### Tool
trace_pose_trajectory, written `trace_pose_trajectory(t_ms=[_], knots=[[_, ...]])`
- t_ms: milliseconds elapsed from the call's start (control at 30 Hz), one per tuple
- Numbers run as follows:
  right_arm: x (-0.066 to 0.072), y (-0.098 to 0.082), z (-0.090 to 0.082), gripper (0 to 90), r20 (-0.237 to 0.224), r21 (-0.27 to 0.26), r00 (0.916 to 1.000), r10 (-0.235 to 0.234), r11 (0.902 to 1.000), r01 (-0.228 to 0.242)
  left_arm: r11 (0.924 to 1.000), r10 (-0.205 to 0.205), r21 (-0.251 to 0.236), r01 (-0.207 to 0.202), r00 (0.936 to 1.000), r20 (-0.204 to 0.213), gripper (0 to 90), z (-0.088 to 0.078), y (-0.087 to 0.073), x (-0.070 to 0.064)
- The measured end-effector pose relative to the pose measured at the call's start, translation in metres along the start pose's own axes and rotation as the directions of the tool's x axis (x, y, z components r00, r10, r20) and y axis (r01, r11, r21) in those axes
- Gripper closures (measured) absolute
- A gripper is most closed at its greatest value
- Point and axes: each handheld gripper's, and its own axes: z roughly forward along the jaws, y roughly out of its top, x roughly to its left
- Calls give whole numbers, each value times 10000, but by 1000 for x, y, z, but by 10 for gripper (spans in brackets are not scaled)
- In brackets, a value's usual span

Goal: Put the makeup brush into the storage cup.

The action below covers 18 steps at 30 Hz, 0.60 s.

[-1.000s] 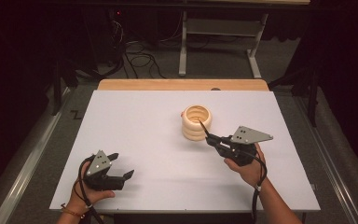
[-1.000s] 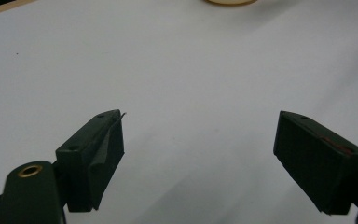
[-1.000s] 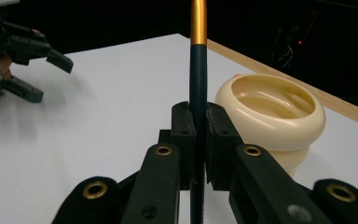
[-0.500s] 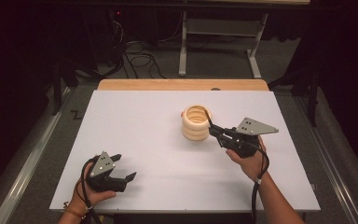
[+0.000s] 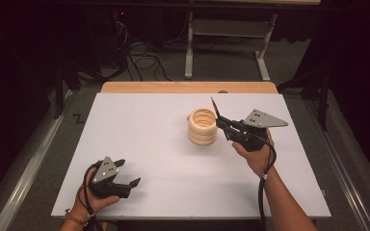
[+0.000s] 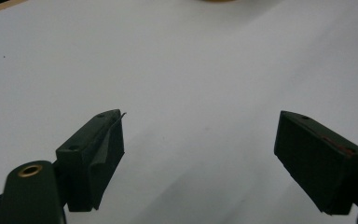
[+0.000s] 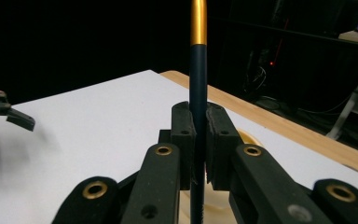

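Note:
A stack of pale wooden rings forms a round holder [image 5: 202,126] on the white table top [image 5: 149,134], right of the middle. Just right of it, above the table, my right gripper [image 5: 220,122] is shut on a thin dark stick [image 5: 215,109] with a gold band, which points up and away over the holder's rim. In the right gripper view the stick [image 7: 198,70] stands upright between the closed pads of my right gripper [image 7: 199,122], with the holder [image 7: 248,138] below. My left gripper [image 5: 128,173] rests open at the front left, nothing between its jaws [image 6: 200,154].
A wooden strip [image 5: 188,87] borders the table's far edge. Beyond it are a metal stand [image 5: 226,36] and cables [image 5: 144,60] on the dark floor. The left gripper [image 7: 7,116] also shows at the left of the right gripper view.
My right gripper has risen and shifted slightly right and away with the stick still in it. The left gripper has stayed in place.

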Motion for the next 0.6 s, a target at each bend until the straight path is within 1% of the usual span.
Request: trace_pose_trajectory(t_ms=[100, 167, 233, 300, 367, 400, 467, 600], knots=[[-1, 4, 4, 851, 46, -55, 10000, -42, 10000, 42, 10000, -11, 18, 11, 10000, 14, 169, 0, 0, 0], [-2, 7, 7, 851, -19, -104, 10000, 34, 9999, -34, 10000, 8, 49, -8, 10000, 14, 169, 1, 0, 0], [-3, 9, 9, 851, 94, -81, 10000, -4, 10000, 5, 10000, -15, 79, 15, 10000, 17, 169, 1, 0, 0], [-3, 11, 11, 851, 101, -148, 9999, 107, 9998, -105, 9999, -45, 129, 44, 10000, 47, 169, 2, 0, 0], [-4, 13, 14, 851, 204, -184, 9997, 125, 9998, -121, 9999, -9, 165, 8, 10000, 62, 169, 2, 0, 0], [-5, 13, 16, 851, 205, -222, 9995, 235, 9995, -230, 9999, 4, 159, -5, 10000, 82, 169, 2, 0, 0], [-5, 14, 20, 851, 288, -211, 9994, 185, 9996, -179, 9999, 28, 168, -29, 10000, 62, 169, 2, 0, 0], [-6, 18, 26, 852, 215, -258, 9995, 229, 9994, -223, 9999, 9, 168, -10, 10000, 60, 169, 2, 0, 0]])
